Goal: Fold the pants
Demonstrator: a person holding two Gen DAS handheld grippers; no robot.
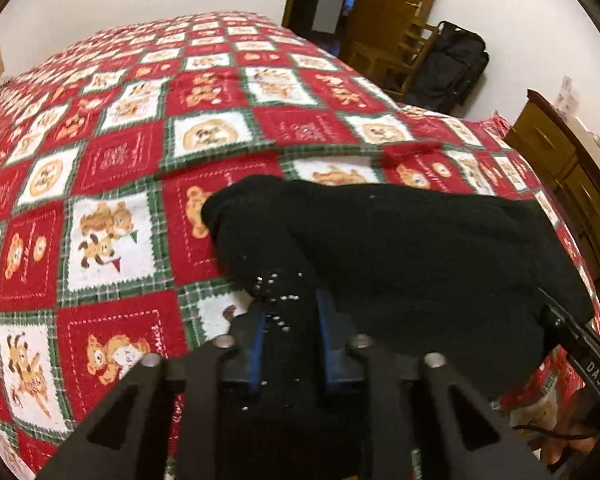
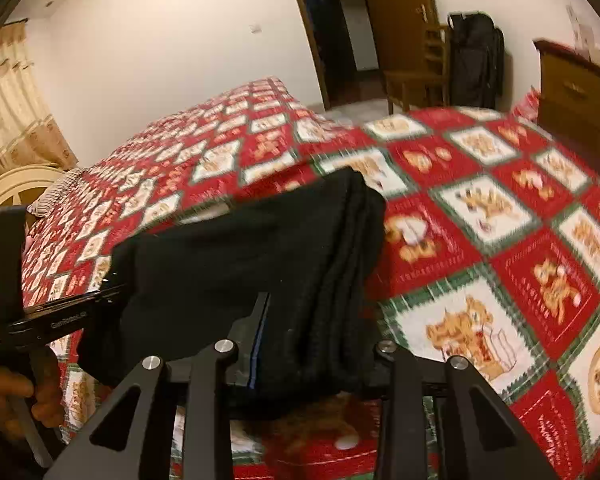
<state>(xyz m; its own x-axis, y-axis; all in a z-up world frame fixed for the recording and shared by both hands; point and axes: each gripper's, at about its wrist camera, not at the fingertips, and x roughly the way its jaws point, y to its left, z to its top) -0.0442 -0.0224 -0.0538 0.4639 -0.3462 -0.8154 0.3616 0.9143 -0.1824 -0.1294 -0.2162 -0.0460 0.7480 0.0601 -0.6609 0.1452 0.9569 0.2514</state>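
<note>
Both tongs were clamped on the pants (image 1: 400, 248): left tongs (image 1: 290, 312) nearly closed with a thick wad of black cloth between the blue pads, right tongs (image 2: 312, 344) closed on the bunched end on my side. The pants hung between the two as a short folded bundle, held just above the bed (image 1: 112, 168), sagging in the middle. Main risk, as I judged it: the layers in each pinch were uneven, so a pull apart could strip the inner layers out and undo the fold. Second risk: the loose corner past the left tongs could flop under on set-down and leave a lump. The right view was motion-blurred, so I couldn't confirm how deep that grip sat. Room was fine: open bedspread ahead and to the left, well clear of everything. The dresser (image 1: 560, 152) stood near the bed's right edge, the chair (image 2: 420, 76) and black bag (image 2: 476, 60) well off by the door (image 2: 396, 20). The near bed edge was close under both tongs, so I'd want to set down further in.
</note>
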